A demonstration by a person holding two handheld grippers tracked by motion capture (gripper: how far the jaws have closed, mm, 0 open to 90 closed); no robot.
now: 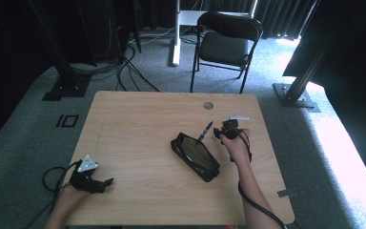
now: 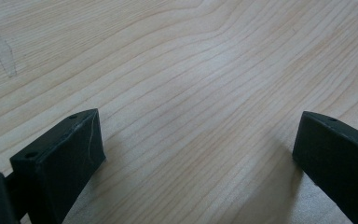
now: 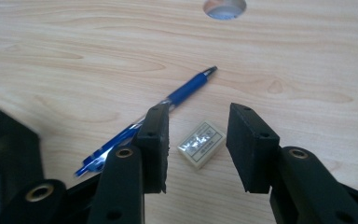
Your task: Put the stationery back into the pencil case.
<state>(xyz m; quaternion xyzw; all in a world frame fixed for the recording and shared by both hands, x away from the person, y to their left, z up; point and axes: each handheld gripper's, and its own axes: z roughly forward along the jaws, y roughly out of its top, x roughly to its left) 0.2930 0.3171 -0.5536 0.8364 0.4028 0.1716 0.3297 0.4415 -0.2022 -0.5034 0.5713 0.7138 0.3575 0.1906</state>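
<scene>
Right gripper (image 3: 196,147) part open over a small wrapped eraser (image 3: 201,143) lying untouched between its jaws on the wooden table (image 1: 138,124), blue pen (image 3: 161,106) just left, black case (image 1: 195,155) nearer left, left gripper (image 2: 196,154) wide open, empty, near-left corner.

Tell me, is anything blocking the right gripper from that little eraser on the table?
Nothing visible does. In the right gripper view the right gripper has its jaws parted, with the eraser lying on bare table in the gap between them. The blue pen lies just beside the eraser, outside the jaws.
</scene>
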